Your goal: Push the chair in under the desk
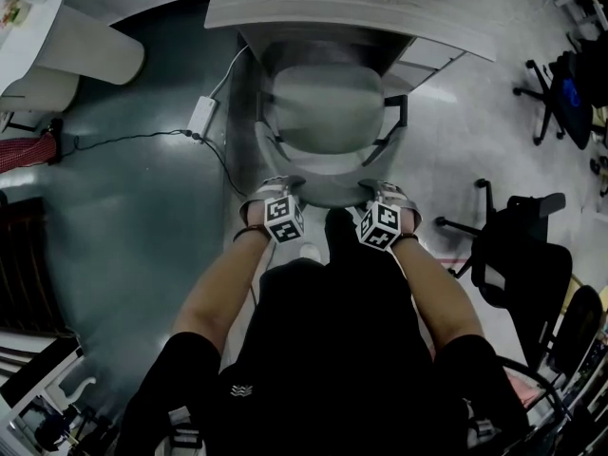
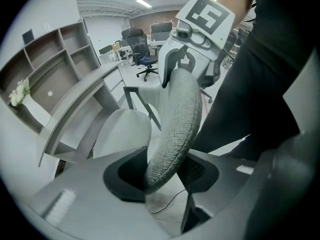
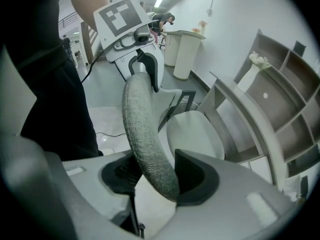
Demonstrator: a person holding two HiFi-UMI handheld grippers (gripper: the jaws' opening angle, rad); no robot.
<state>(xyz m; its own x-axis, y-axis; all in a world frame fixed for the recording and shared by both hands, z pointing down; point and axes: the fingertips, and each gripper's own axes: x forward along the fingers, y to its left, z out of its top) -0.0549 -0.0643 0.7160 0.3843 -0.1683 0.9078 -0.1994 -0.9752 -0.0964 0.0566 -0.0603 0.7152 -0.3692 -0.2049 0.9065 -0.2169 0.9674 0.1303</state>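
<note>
Clad in a black shirt, a person point(image 1: 328, 350) stood at lower centre of the head view, both bare forearms stretched forward to a grey chair point(image 1: 328, 112). The left gripper point(image 1: 275, 188) and the right gripper point(image 1: 385, 190) sat side by side on the top edge of the chair's fabric backrest point(image 1: 328, 190), left of centre and right of centre in the frame.

In the left gripper view, the fingers point(image 2: 122, 171) were clamped on the woven backrest, which rose between them toward the upper middle of the picture. The right gripper view showed the same hold: its fingers point(image 3: 200, 176) pressed on the curved grey edge from both sides.

The chair stood at upper centre of the head view, its pale seat in the knee space of the grey table point(image 1: 332, 8), with the seat's front at the tabletop's near edge and the backrest clear of it, toward the person. A drawer unit point(image 1: 427, 60) stood just right of the seat.

On the glossy floor point(image 1: 142, 226) to the left lay a white power adapter point(image 1: 201, 114) with a dark cable trailing away. Black office chairs point(image 1: 518, 255) stood at the right edge, well apart from the table. Open shelving point(image 2: 55, 69) lined the wall beyond the table in the left gripper view.
</note>
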